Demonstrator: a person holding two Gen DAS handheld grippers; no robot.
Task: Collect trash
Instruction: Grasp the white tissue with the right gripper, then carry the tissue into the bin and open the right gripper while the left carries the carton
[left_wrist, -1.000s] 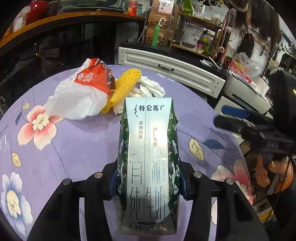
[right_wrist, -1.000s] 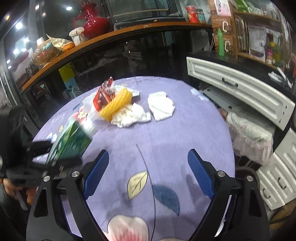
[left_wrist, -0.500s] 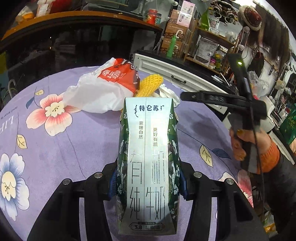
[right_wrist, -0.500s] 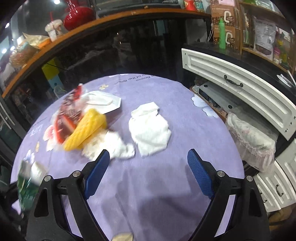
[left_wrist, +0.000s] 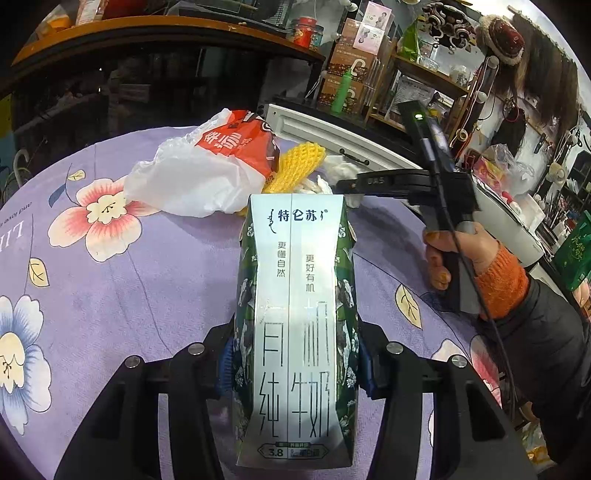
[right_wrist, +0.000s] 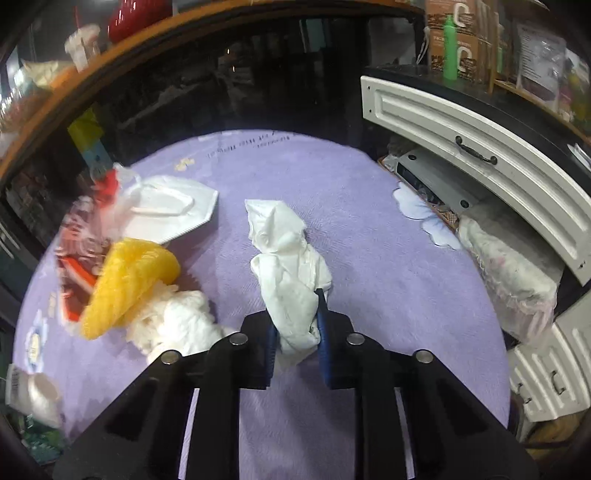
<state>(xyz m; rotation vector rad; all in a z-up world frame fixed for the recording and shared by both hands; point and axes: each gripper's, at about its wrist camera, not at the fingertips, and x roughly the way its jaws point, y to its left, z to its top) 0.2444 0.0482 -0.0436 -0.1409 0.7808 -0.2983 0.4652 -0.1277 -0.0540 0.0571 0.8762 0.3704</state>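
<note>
My left gripper is shut on a silver and green milk carton, held above the purple floral tablecloth. In the right wrist view a crumpled white tissue lies on the cloth. Its near end is bunched between the blue pads of my right gripper, whose jaws are closing on it. The left wrist view shows the right gripper from the side, held by a hand in an orange cuff. It reaches over the trash pile behind the carton.
A yellow foam net, a white face mask, crumpled white paper and a red and white plastic bag lie left of the tissue. White cabinet drawers stand past the table's right edge.
My right gripper moved forward over the table to the white tissue and its wide jaws closed on it. The left gripper kept the carton and rolled slightly.
</note>
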